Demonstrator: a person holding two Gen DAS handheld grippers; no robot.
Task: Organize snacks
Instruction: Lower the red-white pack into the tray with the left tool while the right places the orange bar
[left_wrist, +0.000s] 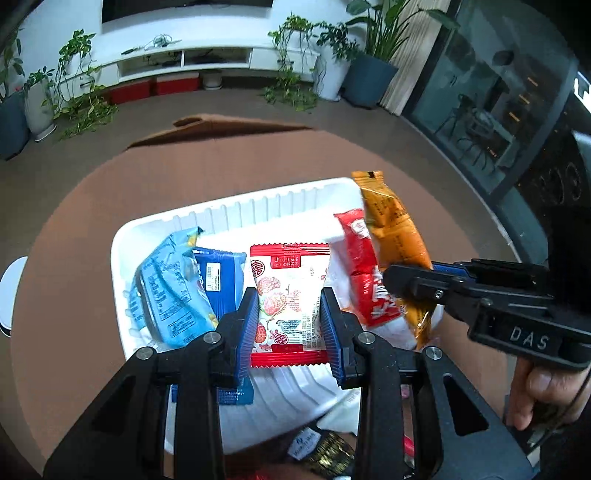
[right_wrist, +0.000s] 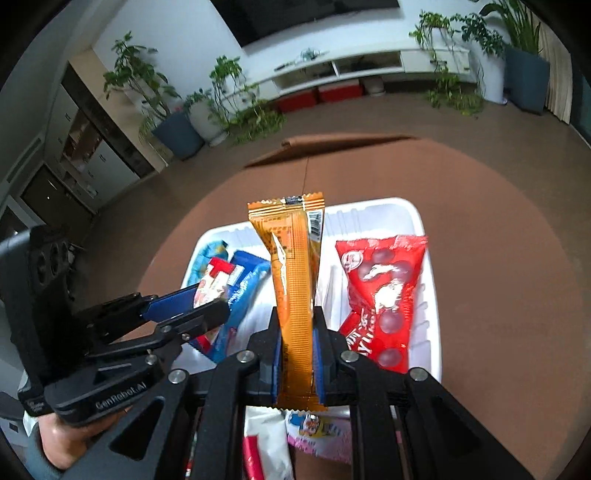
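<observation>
My left gripper (left_wrist: 290, 326) is shut on a red-and-white snack packet (left_wrist: 288, 291), held over the white tray (left_wrist: 236, 206). The right wrist view shows this left gripper (right_wrist: 208, 301) from the side, with the same packet (right_wrist: 214, 282) above the tray's left part. My right gripper (right_wrist: 297, 356) is shut on a long orange packet (right_wrist: 295, 280), which stands upright over the tray's middle. From the left wrist, the right gripper (left_wrist: 391, 277) and its orange packet (left_wrist: 397, 236) come in from the right. Blue packets (left_wrist: 177, 288) lie in the tray's left side, a red packet (right_wrist: 384, 295) in its right.
The tray (right_wrist: 373, 206) sits on a round brown table (left_wrist: 74, 258). Loose snacks lie near the front edge: a white packet (right_wrist: 266, 435) and a pink one (right_wrist: 321, 432). A cardboard box (left_wrist: 221, 127) stands beyond the table. A person's hand (left_wrist: 543, 387) grips each handle.
</observation>
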